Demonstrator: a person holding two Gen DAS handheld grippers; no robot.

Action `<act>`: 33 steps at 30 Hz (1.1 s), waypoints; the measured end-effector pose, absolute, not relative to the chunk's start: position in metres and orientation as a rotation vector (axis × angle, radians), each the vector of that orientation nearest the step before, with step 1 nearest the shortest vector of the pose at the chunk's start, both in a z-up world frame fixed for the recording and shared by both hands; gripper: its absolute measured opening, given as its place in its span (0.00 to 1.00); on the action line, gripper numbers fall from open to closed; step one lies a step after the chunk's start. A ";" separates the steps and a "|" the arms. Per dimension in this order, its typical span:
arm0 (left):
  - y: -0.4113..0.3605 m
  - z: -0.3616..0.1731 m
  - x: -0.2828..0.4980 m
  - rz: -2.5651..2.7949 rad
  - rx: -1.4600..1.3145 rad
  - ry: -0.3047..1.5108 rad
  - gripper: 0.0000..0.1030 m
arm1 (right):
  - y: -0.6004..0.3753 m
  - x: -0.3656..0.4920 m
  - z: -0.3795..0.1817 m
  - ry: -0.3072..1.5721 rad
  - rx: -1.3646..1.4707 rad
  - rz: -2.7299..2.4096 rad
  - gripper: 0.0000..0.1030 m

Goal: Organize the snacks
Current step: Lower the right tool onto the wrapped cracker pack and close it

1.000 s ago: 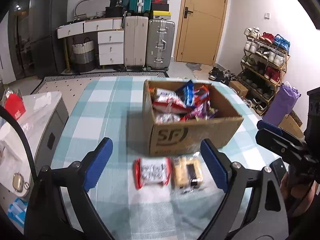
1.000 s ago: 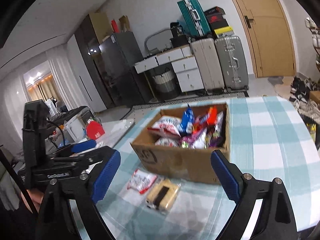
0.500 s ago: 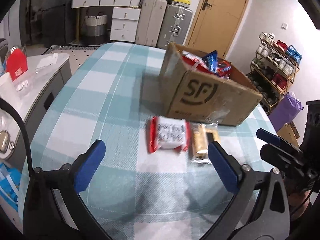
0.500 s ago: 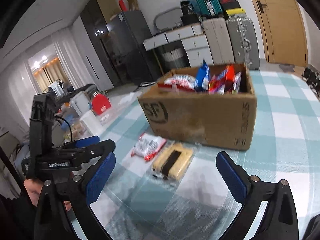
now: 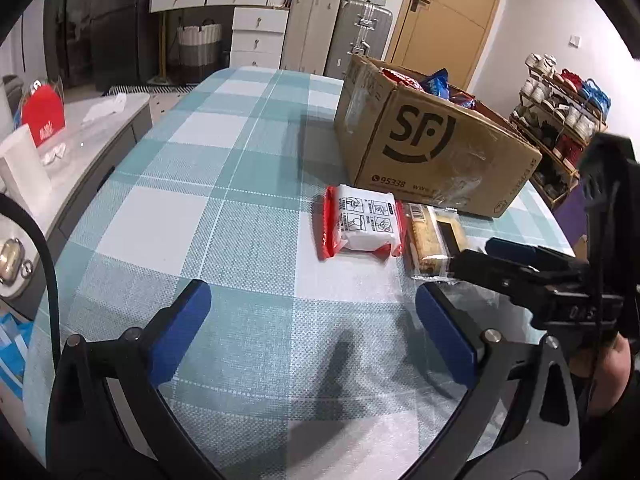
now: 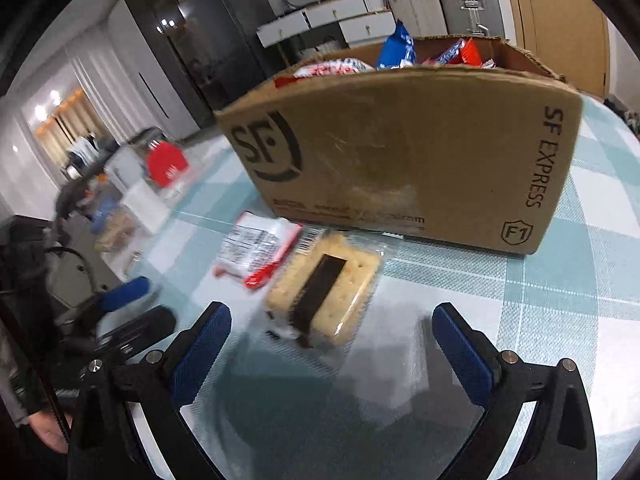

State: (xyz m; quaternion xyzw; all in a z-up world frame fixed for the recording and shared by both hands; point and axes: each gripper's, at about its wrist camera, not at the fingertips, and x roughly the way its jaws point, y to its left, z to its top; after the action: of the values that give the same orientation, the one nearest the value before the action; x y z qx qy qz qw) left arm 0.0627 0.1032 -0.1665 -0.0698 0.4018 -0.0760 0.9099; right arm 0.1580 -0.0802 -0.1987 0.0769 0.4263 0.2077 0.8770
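Observation:
A cardboard SF box point(image 5: 432, 148) full of snack packets stands on the checked table point(image 5: 200, 208); it also shows in the right wrist view point(image 6: 400, 152). In front of it lie a red-and-white packet point(image 5: 362, 222) point(image 6: 256, 246) and a clear-wrapped cracker pack point(image 5: 434, 242) point(image 6: 324, 292), side by side. My left gripper point(image 5: 312, 332) is open and empty, low over the table short of the red-and-white packet. My right gripper point(image 6: 328, 348) is open and empty, just short of the cracker pack; its fingers point(image 5: 520, 264) reach in from the right in the left wrist view.
A grey side cabinet point(image 5: 80, 140) with a red carton point(image 5: 42, 120) stands left of the table. Suitcases point(image 5: 340, 32), drawers and a door are at the back. A shoe rack point(image 5: 560, 112) stands at the right.
Both grippers have dropped lower and moved closer to the two packets in front of the box. The right gripper now sits right behind the cracker pack. Both stay open.

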 end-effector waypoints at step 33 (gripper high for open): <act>0.133 -0.168 0.047 -0.102 -0.195 0.859 0.99 | -0.038 0.162 -0.205 0.881 -0.097 0.410 0.65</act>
State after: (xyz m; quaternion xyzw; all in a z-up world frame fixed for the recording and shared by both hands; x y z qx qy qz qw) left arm 0.0469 0.1325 -0.1683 -0.0945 0.4156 -0.0492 0.9033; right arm 0.1620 -0.0377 -0.2053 -0.0466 0.4234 0.1969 0.8831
